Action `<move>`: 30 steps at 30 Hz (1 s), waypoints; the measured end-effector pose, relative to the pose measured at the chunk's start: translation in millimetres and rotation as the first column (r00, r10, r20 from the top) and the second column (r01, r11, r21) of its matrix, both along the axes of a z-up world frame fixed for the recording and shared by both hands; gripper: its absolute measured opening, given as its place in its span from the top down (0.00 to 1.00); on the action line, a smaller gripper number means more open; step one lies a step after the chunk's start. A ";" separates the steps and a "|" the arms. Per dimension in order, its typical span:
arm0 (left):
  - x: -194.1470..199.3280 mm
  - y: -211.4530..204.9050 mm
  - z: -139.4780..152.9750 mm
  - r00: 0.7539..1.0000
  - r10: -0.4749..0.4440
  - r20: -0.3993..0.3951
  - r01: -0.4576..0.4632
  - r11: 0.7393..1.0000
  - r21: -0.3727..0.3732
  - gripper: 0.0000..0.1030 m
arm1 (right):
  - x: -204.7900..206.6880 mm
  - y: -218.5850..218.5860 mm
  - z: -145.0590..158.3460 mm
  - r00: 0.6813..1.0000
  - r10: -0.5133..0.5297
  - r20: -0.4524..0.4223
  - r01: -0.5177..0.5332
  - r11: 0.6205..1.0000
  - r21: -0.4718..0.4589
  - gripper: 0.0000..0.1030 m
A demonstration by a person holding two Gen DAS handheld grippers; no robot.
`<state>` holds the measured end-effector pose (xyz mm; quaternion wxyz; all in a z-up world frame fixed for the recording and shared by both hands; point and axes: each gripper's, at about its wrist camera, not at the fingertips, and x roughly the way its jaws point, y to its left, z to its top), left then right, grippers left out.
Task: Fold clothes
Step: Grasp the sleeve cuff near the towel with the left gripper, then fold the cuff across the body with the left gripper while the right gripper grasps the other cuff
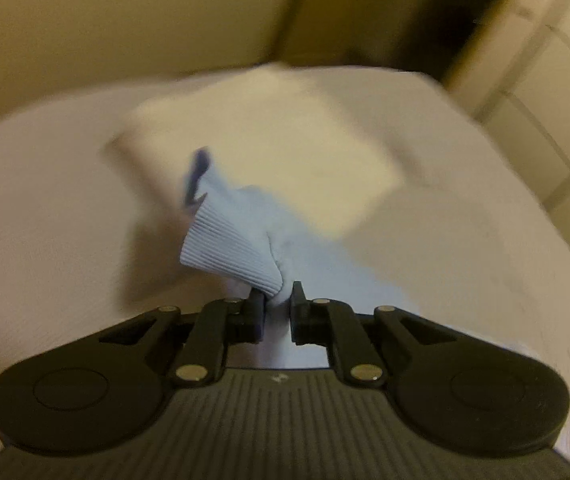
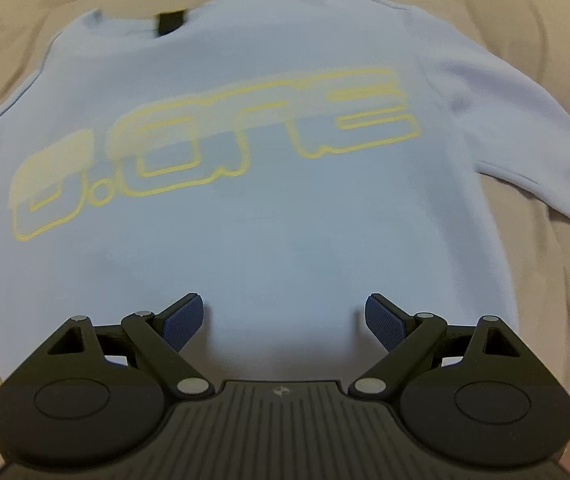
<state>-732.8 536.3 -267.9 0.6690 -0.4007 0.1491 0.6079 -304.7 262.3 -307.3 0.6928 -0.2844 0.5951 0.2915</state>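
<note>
Here the left gripper is clamped on the ribbed cuff of a pale blue sweatshirt, the bunched fabric pinched between its black fingers and rising just ahead of them above a blurred white bed surface; a flat cream pillow lies farther on behind the cuff. In the right wrist view the sweatshirt lies spread flat on a beige sheet, its yellow outlined lettering across the middle and a small dark neck tag at the far edge. The right gripper hangs over the near part of the garment with its blue-padded fingers wide apart, holding nothing; whether the pads touch the cloth cannot be told. One sleeve stretches away to the right of that gripper.
</note>
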 end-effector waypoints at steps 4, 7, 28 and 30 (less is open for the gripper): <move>108.1 -16.7 50.3 0.942 -0.334 0.008 0.330 0.934 0.135 0.92 | 23.1 -18.8 5.5 0.999 -0.048 -0.003 0.048 0.999 0.026 0.13; 181.7 -46.0 57.4 0.841 -0.533 0.088 0.520 0.843 0.139 0.81 | 42.6 -31.5 6.5 0.997 -0.077 -0.018 0.078 0.995 0.055 0.13; 183.4 -63.6 3.7 0.884 -0.462 -0.075 0.435 0.870 -0.233 0.68 | 89.5 -4.7 -50.6 0.835 -0.065 -0.547 0.334 0.849 0.409 0.51; 179.9 -59.7 2.0 0.883 -0.464 -0.074 0.437 0.868 -0.235 0.67 | 84.1 9.6 -63.9 0.809 -0.082 -0.582 0.374 0.835 0.403 0.48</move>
